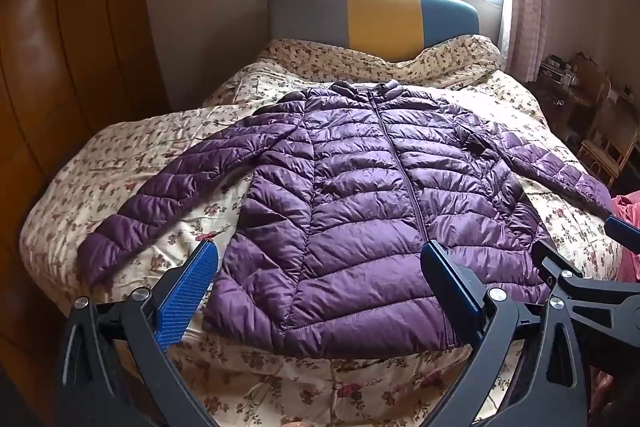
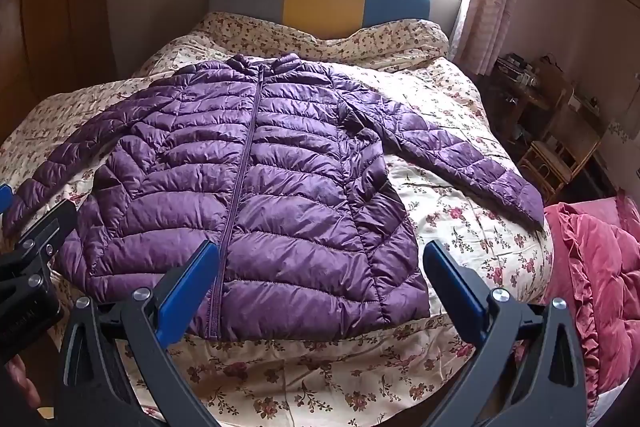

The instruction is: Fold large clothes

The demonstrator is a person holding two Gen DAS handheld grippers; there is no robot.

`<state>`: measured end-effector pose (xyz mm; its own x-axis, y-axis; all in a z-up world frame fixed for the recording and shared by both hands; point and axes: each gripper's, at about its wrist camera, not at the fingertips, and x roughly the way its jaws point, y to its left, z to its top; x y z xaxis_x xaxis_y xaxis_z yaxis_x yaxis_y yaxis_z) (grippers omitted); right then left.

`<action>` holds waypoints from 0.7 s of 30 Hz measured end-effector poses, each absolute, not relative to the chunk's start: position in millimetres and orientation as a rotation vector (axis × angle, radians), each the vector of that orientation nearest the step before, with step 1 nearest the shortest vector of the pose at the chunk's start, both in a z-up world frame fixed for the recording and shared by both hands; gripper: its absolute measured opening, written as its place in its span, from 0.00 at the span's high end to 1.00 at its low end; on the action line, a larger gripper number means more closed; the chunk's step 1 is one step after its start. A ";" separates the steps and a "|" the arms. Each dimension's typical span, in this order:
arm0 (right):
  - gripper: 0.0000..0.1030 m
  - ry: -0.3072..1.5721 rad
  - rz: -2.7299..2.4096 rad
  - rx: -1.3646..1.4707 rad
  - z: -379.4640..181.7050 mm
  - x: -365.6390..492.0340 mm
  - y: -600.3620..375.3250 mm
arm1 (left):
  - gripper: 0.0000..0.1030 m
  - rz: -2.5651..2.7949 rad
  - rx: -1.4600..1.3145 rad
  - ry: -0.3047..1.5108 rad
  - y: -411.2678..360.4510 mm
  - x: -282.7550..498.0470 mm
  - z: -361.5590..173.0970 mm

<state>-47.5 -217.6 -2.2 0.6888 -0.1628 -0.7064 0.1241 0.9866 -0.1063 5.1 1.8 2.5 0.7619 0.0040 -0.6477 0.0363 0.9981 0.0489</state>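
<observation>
A purple quilted puffer jacket (image 1: 360, 211) lies flat and zipped on the floral bedspread (image 1: 132, 167), front up, collar toward the headboard, both sleeves spread outward and down. It also shows in the right wrist view (image 2: 256, 187). My left gripper (image 1: 320, 259) is open, hovering above the jacket's bottom hem, holding nothing. My right gripper (image 2: 320, 259) is open above the hem on the jacket's right half, holding nothing. The right gripper also shows at the right edge of the left wrist view (image 1: 580, 247).
A headboard (image 1: 372, 15) in grey, yellow and teal stands under a bright window. A wooden wardrobe (image 1: 60, 67) lines the left. A pink ruffled quilt (image 2: 600, 287) lies at the bed's right. Wooden chairs and clutter (image 2: 556, 147) stand at the far right.
</observation>
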 end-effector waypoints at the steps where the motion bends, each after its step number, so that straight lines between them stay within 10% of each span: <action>1: 0.02 0.796 -0.161 -0.053 -1.2 -47.4 -217.2 | 0.03 -0.017 0.060 0.705 1.4 5.2 2.3; 21: 0.02 0.819 -0.161 -0.069 -10.3 -37.2 -218.7 | 0.03 -0.018 0.048 0.717 3.8 6.4 -5.9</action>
<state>-37.2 -218.7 -10.3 0.6713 -0.1691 -0.7217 0.1161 0.9856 -0.1229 6.4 3.8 -5.9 0.7536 -0.0001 -0.6573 0.0332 0.9987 0.0380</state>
